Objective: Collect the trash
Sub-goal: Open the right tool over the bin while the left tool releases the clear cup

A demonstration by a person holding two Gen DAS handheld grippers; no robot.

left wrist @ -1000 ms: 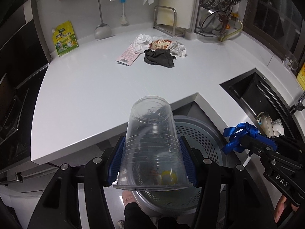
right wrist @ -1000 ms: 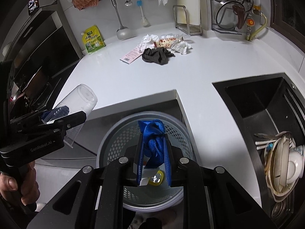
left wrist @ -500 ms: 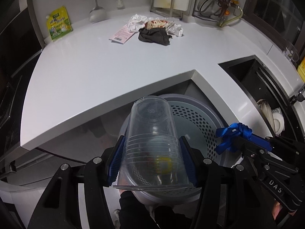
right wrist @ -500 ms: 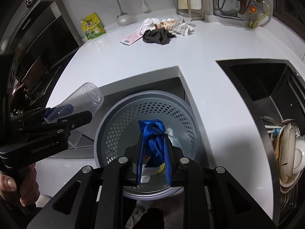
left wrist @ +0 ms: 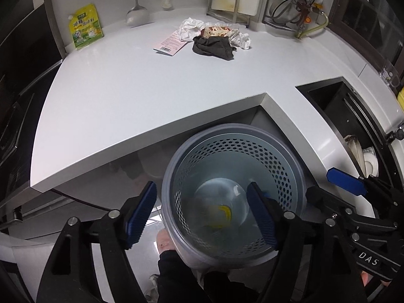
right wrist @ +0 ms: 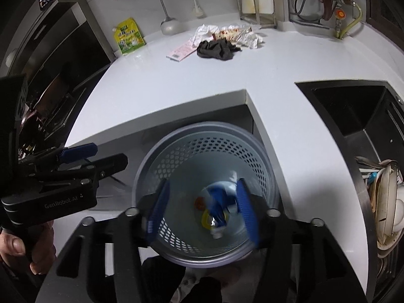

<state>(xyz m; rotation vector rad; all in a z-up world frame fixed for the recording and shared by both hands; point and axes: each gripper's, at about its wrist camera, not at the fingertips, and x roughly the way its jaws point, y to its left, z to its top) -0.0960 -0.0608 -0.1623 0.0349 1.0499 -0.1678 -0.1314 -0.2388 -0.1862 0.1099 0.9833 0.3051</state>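
A grey perforated trash bin point(left wrist: 176, 176) stands on the floor in the counter's notch; it also shows in the right wrist view point(right wrist: 156, 166). My left gripper point(left wrist: 202, 209) is open and empty over the bin. A clear plastic cup point(left wrist: 222, 202) lies inside at the bottom. My right gripper point(right wrist: 202, 209) is open above the bin. A blue ribbon point(right wrist: 219, 202), blurred, is inside the bin with other scraps. On the far counter lie more trash: white crumpled paper point(left wrist: 189, 26), a snack wrapper point(left wrist: 217, 31), a dark cloth point(left wrist: 213, 48) and a pink packet point(left wrist: 171, 43).
A white L-shaped counter point(left wrist: 126, 96) wraps around the bin. A black sink point(right wrist: 353, 111) with dishes point(right wrist: 386, 202) lies at the right. A yellow-green pouch point(left wrist: 85, 26), a ladle and a rack with pots stand along the back wall.
Both grippers have opened. The clear cup left the left gripper and the blue ribbon left the right gripper; both now lie in the bin.
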